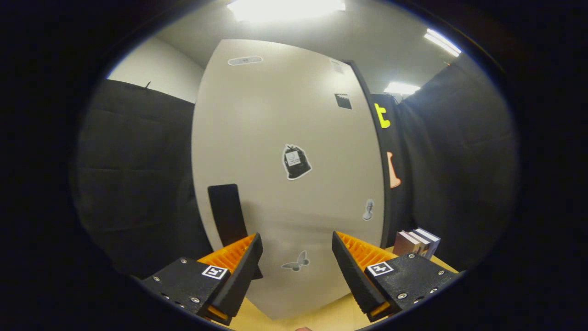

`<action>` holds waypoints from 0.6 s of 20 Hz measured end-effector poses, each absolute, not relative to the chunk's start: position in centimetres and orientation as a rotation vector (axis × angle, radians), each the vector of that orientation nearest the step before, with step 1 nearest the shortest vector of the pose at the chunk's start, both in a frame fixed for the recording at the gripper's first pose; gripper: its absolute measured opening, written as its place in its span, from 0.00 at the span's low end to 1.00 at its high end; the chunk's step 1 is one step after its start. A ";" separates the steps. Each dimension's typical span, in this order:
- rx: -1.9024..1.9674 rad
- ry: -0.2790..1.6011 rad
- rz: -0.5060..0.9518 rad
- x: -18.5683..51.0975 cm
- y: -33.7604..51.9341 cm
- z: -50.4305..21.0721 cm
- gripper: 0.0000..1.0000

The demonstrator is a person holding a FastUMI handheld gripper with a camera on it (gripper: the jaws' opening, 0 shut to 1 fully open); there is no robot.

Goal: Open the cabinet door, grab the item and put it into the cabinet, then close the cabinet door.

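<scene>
Gripper view: the gripper faces the cabinet door head-on, its two fingers spread wide with nothing between them. The door is a tall, pale panel standing just ahead of the fingertips; it appears closed, though the hinge side cannot be made out. A black handle (a flat vertical strip) is mounted low on the door, directly beyond the left finger, whose tip overlaps the handle's lower end in this view; contact cannot be confirmed. Several stickers are fixed to the door: a dark bag-shaped sticker above the gap between the fingers, a grey butterfly sticker between the fingertips, and a small grey figure sticker above the right finger. A row of books stands upright on the wooden tabletop, just beyond the right finger and beside the door's right edge. The cabinet rests on the same tabletop. Ceiling lights glow above the cabinet.
</scene>
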State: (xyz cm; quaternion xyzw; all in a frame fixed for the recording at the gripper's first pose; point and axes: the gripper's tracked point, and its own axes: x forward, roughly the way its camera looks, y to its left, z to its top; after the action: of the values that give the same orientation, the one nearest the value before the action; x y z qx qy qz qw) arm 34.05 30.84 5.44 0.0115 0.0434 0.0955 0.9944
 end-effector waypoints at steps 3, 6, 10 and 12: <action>0.024 0.109 0.228 34.2 32.8 4.6 0.95; 0.030 0.106 0.232 33.3 32.2 4.5 0.95; 0.008 0.090 0.206 31.0 28.8 4.8 0.95; 0.033 0.053 0.193 29.4 26.9 5.1 0.95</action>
State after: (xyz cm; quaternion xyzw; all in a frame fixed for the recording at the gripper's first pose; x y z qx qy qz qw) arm 29.36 26.94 5.13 0.0165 0.0266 0.0962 0.9949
